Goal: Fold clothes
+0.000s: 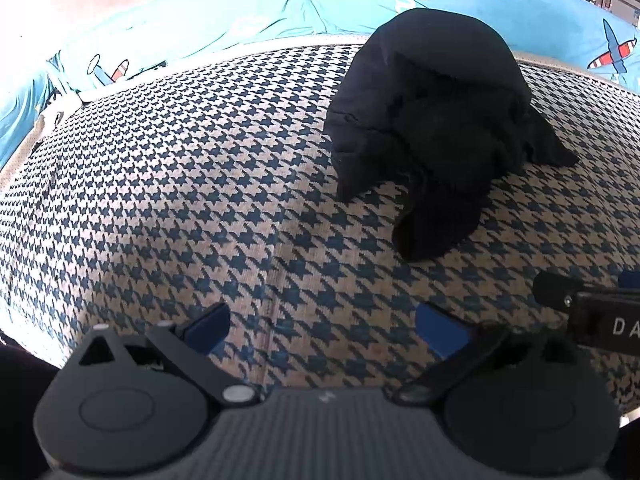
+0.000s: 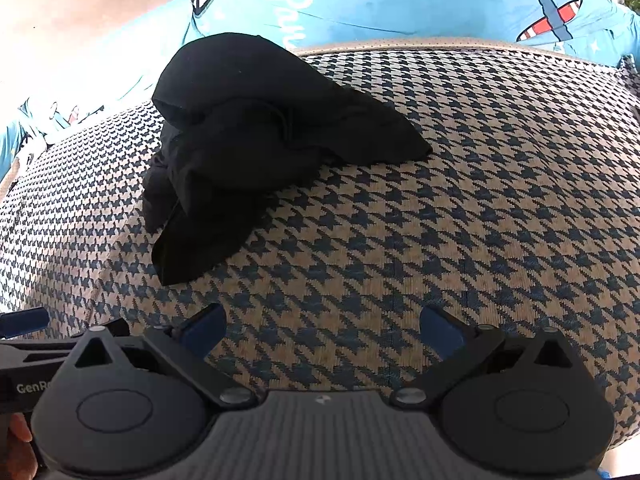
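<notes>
A black garment (image 1: 432,120) lies crumpled in a heap on the houndstooth surface (image 1: 180,200), ahead and to the right in the left wrist view. In the right wrist view the same black garment (image 2: 248,148) sits ahead and to the left. My left gripper (image 1: 324,328) hovers open over bare houndstooth fabric, short of the heap, with nothing between its blue pads (image 1: 440,332). My right gripper (image 2: 324,328) is also open and empty, apart from the cloth. Each gripper shows at the edge of the other's view.
A turquoise quilt (image 1: 240,12) printed with planes lies bunched along the far edge of the surface. In the right wrist view the quilt (image 2: 440,4) spans the back. The houndstooth surface (image 2: 460,200) stretches wide around the heap. A fingertip (image 2: 20,428) shows at lower left.
</notes>
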`<state>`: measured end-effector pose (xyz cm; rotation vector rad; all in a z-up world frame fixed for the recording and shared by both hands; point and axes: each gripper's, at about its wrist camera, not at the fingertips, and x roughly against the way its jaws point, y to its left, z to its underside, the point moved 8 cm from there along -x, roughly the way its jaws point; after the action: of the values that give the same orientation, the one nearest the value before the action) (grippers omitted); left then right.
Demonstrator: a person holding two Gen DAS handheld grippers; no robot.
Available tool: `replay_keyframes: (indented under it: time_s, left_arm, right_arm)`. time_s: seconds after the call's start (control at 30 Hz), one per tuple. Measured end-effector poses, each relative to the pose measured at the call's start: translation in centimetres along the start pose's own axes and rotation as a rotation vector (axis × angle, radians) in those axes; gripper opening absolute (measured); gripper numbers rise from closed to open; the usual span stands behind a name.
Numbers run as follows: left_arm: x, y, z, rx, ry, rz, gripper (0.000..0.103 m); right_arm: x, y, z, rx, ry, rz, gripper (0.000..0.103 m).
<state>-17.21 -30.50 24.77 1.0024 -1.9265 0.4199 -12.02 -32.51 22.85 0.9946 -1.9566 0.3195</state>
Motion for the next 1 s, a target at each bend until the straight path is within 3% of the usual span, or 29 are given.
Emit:
replay_keyframes:
  time_s: [1.0]
  left_arm:
    - [-1.3,0.3,0.1,0.049,0.010,-0.029,0.103]
  right_arm:
    - [-0.2,0.2,0.3,0.008,0.014,-0.007,0.103]
